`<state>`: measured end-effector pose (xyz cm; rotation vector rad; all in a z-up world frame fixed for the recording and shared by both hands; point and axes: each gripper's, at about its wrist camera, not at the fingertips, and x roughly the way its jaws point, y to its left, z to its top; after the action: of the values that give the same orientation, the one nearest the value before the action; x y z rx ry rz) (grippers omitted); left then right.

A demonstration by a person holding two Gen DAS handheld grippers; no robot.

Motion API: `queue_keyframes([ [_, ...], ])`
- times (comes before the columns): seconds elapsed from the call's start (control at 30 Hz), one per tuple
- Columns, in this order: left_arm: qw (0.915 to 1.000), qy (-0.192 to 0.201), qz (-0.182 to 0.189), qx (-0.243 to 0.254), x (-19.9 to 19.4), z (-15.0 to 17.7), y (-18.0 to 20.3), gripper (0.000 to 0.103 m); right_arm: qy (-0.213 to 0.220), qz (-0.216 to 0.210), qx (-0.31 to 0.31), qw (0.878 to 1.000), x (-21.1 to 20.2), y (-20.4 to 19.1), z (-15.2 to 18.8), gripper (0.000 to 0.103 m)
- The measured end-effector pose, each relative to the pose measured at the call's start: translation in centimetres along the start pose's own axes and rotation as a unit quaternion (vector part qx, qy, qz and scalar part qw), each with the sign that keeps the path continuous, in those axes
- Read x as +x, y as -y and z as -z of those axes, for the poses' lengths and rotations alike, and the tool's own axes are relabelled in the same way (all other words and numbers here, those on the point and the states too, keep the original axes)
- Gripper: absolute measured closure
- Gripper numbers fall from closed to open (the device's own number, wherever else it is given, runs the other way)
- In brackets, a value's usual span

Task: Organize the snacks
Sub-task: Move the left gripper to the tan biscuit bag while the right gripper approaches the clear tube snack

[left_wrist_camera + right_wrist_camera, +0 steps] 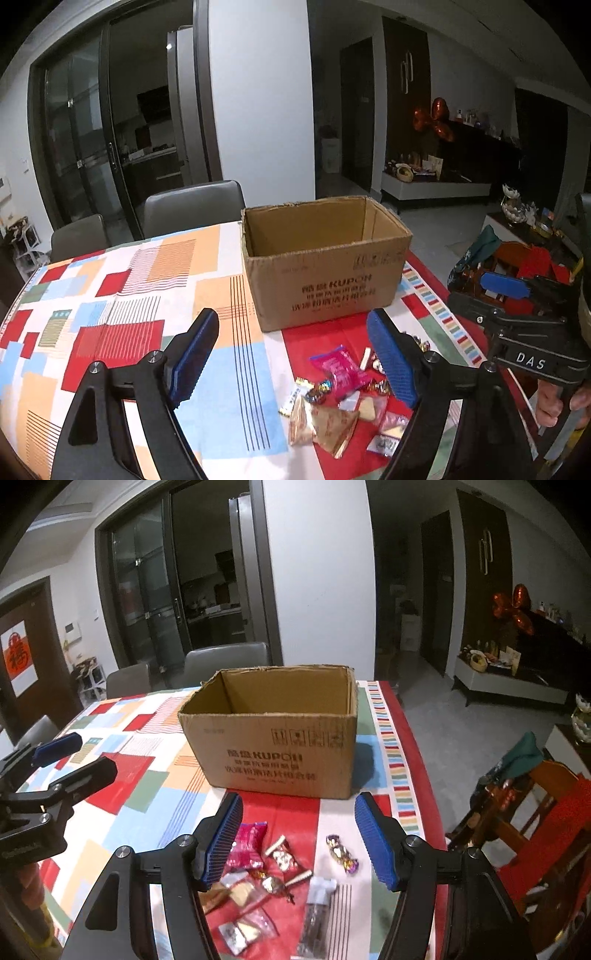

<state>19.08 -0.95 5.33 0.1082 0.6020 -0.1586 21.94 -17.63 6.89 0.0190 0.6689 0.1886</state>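
An open, empty cardboard box (pixel 325 266) stands on the patterned tablecloth; it also shows in the right wrist view (pixel 273 738). In front of it lies a loose pile of wrapped snacks (pixel 340 398): a pink packet (pixel 340 371), a pink packet (pixel 246 845), a purple foil candy (pixel 341 853), a dark stick pack (pixel 316 919), clear biscuit packs (pixel 247 928). My left gripper (pixel 295 360) is open, hovering above the table just left of the pile. My right gripper (pixel 301 840) is open and empty above the snacks. The right gripper also shows at the right of the left wrist view (pixel 509 291).
Grey chairs (pixel 192 206) stand behind the table's far edge. A wooden chair (pixel 532 812) with red cloth and clutter stands right of the table. The table's right edge (pixel 413 760) runs close to the box. The left gripper appears at the left in the right wrist view (pixel 62 760).
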Motion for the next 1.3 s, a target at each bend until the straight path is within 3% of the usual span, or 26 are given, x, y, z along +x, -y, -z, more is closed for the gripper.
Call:
queue_keyframes([
  [0.4,0.9991,-0.041,0.014,-0.002,0.8,5.4,0.6,0.018,-0.02,0.015,0.013,1.0,-0.1,0.5,4.9,0.039],
  [0.73,0.9943,-0.102,0.026,-0.018,3.9,9.2,0.7,0.018,-0.076,0.015,0.027,0.997,2.2,0.6,8.3,0.039],
  [1.3,0.9834,-0.167,0.049,-0.05,9.2,12.6,0.2,0.018,-0.142,0.024,0.049,0.988,5.9,1.3,11.7,0.04],
])
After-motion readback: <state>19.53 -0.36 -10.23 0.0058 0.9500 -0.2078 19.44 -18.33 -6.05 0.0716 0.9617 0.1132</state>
